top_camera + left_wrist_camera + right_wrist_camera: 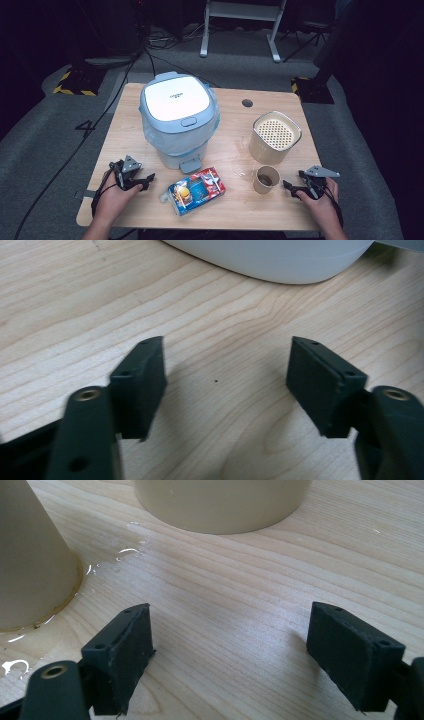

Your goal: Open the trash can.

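While both hands rest low at the worktop's (150, 107) near edge, nothing is gripped.
Left tongs (142, 181): jaws spread wide over bare wood near the front left corner, holding nothing.
Right tongs (291, 187): jaws apart and empty, near the front right corner, just beside the paper cup (265, 179).
Paper cup: upright, standing in a small wet patch (125, 555) toward the front right.
Beige container (274, 137): just behind the cup.
Lidded bin (178, 118): lined with a bag, mid-worktop toward the far edge.
Snack packet (196, 190): flat at the front edge, between the hands.
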A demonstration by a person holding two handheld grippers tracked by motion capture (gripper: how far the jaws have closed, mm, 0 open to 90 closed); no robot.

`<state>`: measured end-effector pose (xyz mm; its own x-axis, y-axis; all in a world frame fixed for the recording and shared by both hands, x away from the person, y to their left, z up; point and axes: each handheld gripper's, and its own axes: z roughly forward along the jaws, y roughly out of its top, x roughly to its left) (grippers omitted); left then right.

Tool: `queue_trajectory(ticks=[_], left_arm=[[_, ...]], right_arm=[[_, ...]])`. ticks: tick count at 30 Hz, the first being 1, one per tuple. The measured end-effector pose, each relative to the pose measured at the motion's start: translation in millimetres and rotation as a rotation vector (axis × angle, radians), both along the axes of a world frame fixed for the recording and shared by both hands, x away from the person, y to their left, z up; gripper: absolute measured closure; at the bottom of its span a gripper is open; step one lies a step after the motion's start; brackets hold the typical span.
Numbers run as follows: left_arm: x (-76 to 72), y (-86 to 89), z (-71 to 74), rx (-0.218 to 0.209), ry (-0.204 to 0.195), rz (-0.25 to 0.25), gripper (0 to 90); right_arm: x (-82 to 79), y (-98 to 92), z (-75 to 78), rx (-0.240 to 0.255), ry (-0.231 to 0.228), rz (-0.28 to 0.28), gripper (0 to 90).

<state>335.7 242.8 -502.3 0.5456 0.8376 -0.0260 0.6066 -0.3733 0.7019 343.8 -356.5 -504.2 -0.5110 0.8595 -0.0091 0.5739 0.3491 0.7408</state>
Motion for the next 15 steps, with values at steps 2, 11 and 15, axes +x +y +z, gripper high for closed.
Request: queue_trajectory(ticks=[2, 11, 15], left_arm=[[-0.6, 0.6, 2.4, 0.005, 0.019, -0.006, 40.0], [-4.4, 5.0, 10.5, 0.012, 0.038, -0.043, 42.8], [-5.8, 5.0, 17.1, -0.002, 0.025, -0.048, 43.0]], right_arm=[[0.7, 0.2, 0.0, -0.001, 0.000, -0.003, 18.5], [1.6, 0.6, 0.0, -0.001, 0.000, -0.005, 18.5], [1.6, 0.6, 0.0, -0.001, 0.000, -0.005, 18.5]])
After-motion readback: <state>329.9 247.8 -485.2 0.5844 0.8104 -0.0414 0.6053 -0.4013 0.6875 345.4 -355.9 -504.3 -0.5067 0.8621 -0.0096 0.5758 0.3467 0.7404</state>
